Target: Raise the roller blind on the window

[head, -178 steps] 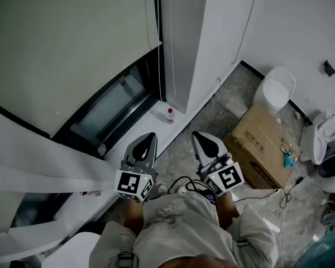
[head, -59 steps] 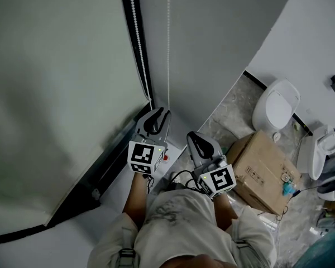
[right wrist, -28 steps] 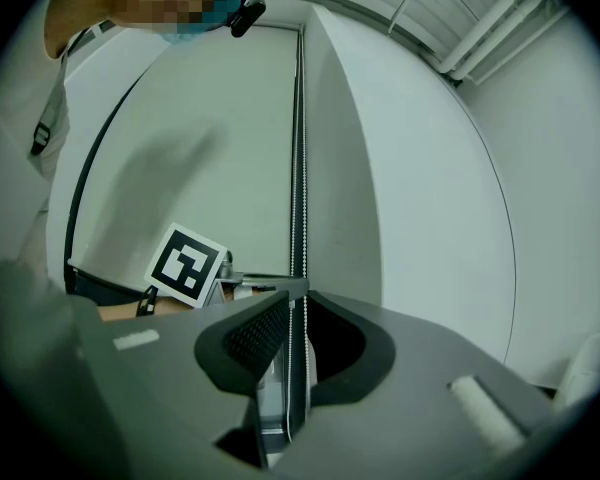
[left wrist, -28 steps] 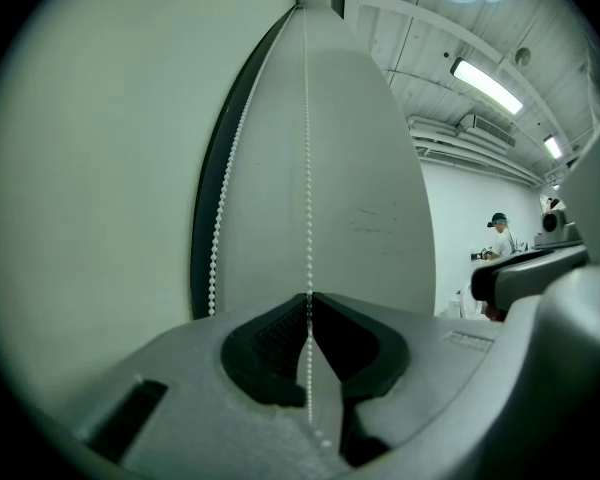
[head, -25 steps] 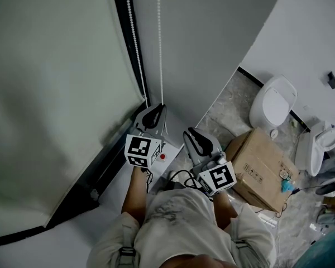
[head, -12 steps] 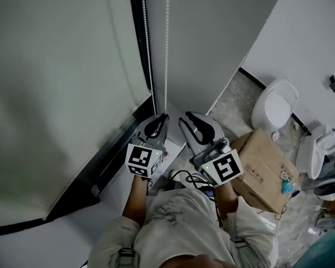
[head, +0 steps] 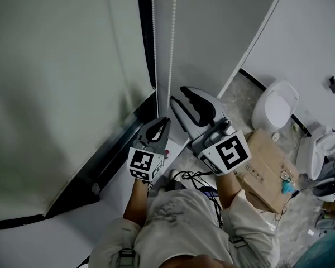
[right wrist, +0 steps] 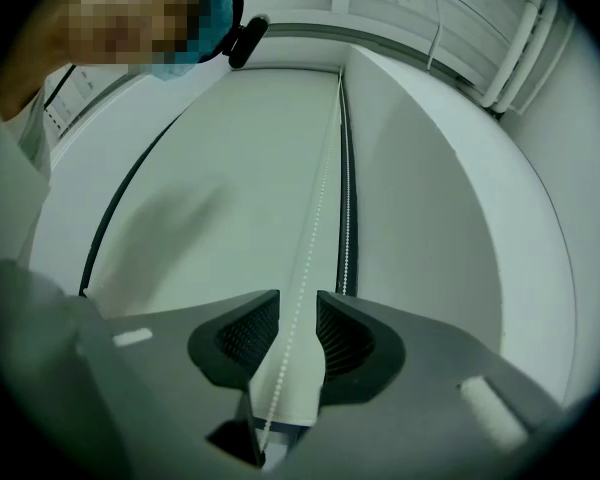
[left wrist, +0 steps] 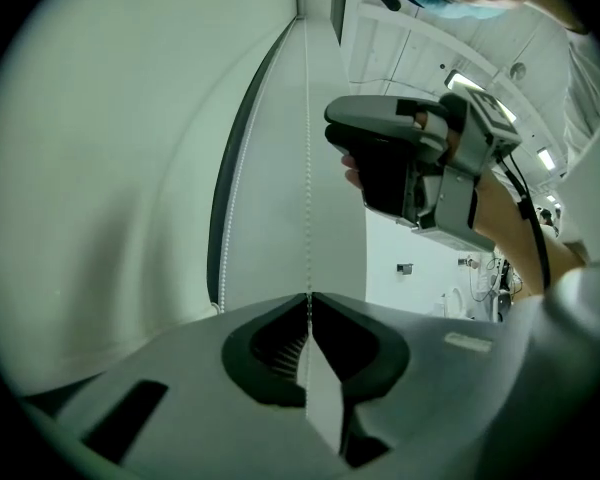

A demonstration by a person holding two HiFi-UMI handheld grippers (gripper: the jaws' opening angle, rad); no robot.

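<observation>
The pale roller blind [head: 61,82] fills the left of the head view, its bottom edge slanting above the dark window frame. A white bead chain [head: 172,38] hangs in two strands beside it. My left gripper [head: 163,121] is shut on the right-hand strand, and the chain [left wrist: 307,168] runs straight up from its closed tips [left wrist: 309,298]. My right gripper [head: 178,98] sits higher on the same strand. Its jaws are opening, and the chain [right wrist: 320,198] passes loose between the pads [right wrist: 298,303] without being pressed.
A white window sill [head: 117,188] lies below the blind. A white wall panel [head: 212,32] stands right of the chain. On the floor to the right are a toilet [head: 273,108], a cardboard box [head: 265,172] and another white fixture [head: 326,141].
My right gripper has risen from beside the left one to a higher spot on the chain, and its jaws have spread. My left gripper has come down a little, still closed on the chain.
</observation>
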